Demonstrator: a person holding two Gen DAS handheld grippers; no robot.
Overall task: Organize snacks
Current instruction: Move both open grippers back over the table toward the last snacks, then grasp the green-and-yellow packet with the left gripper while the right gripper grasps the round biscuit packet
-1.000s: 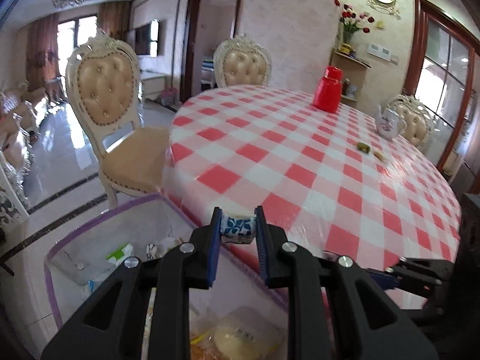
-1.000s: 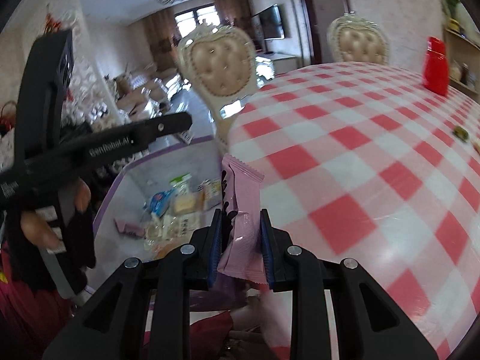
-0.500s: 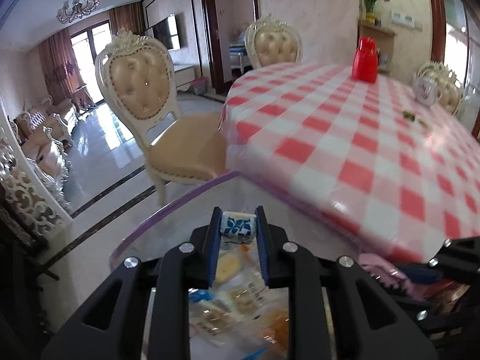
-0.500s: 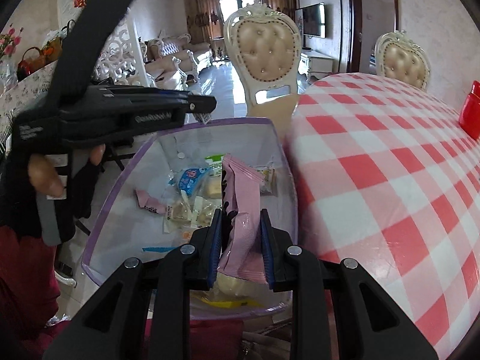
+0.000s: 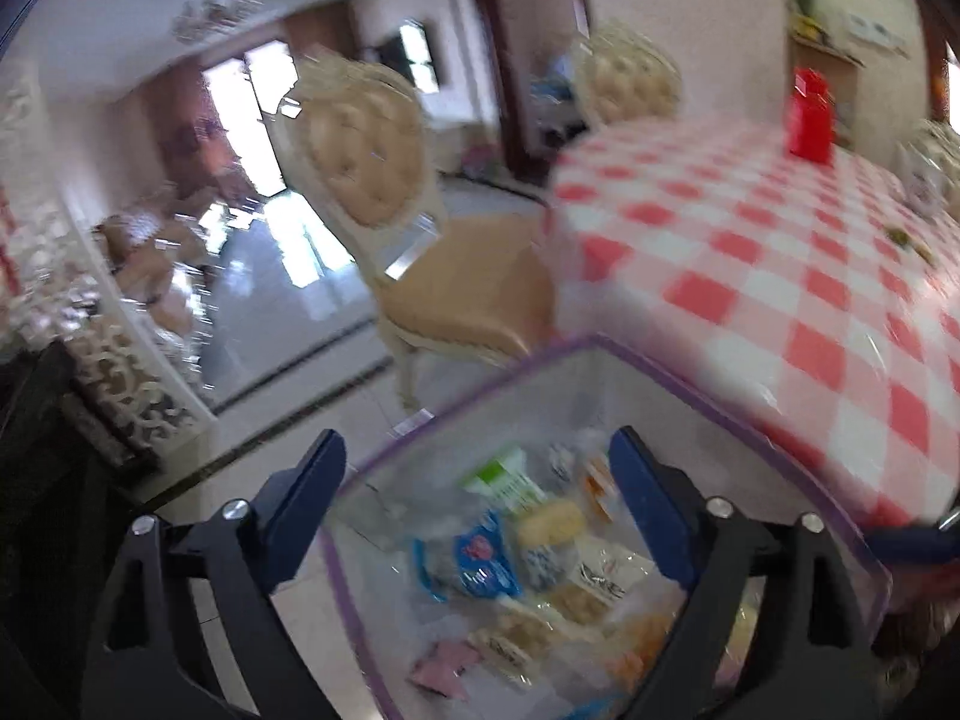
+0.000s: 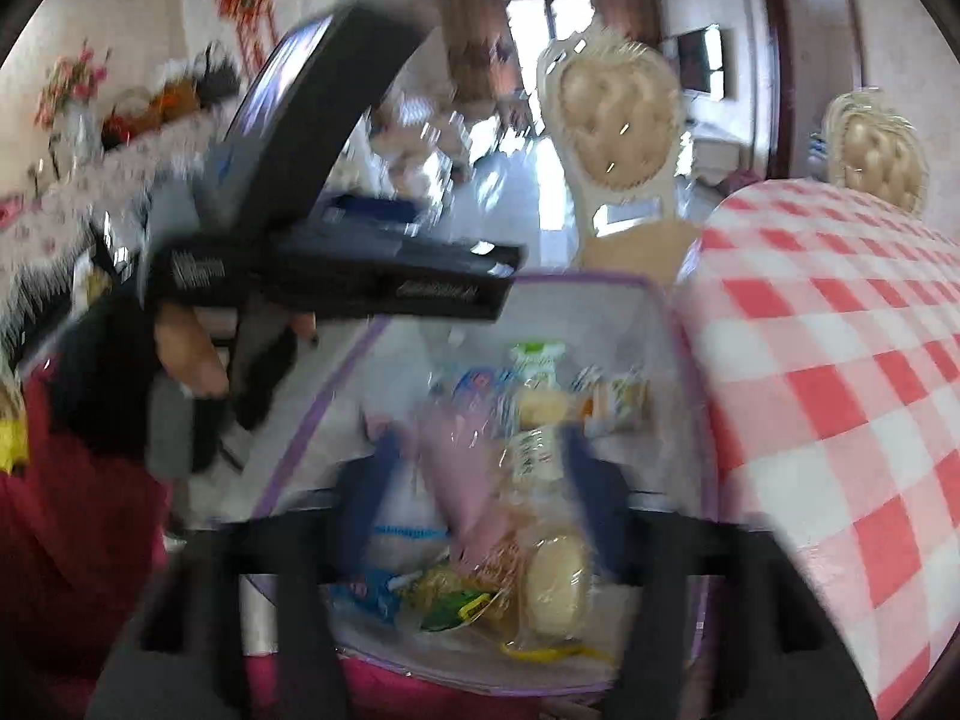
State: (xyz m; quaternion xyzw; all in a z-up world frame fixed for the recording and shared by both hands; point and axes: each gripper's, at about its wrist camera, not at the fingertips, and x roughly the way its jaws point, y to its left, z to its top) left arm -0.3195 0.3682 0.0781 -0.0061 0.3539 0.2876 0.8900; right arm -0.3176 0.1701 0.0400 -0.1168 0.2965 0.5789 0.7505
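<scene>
Left gripper point(image 5: 477, 474): jaws spread wide, having just been opening, with nothing between the blue pads; it hangs over the clear bin point(image 5: 678, 384) with the purple rim. Seen through the gap, lying loose on the heap in the bin, is the small blue-and-white patterned snack point(image 5: 543, 561) — just beside a blue packet point(image 5: 483, 558) and below a pale round bun point(image 5: 549, 522). A green-and-white pack point(image 5: 501, 480) lies further back in the bin, a pink wrapper point(image 5: 444, 669) nearer the camera.

Right gripper point(image 6: 480, 474): heavily blurred, jaws wide apart and likewise just opening. The long pink snack pack point(image 6: 456, 480) sits in the gap between the fingers, tilted, over the bin's contents; the blur does not let me tell whether a pad touches it, but neither visibly presses on it. Below it are a wrapped round bun point(image 6: 555, 594) and a yellow-green packet point(image 6: 456, 600).

The bin stands on the floor, its side close against the edge of the table with the red-and-white checked cloth point(image 6: 840, 360). A red container point(image 5: 810, 114) stands far back on the table. An upholstered chair point(image 5: 420, 228) stands behind the bin. In the right wrist view the person's hand point(image 6: 192, 354) grips the left tool's handle — red clothing below it.
</scene>
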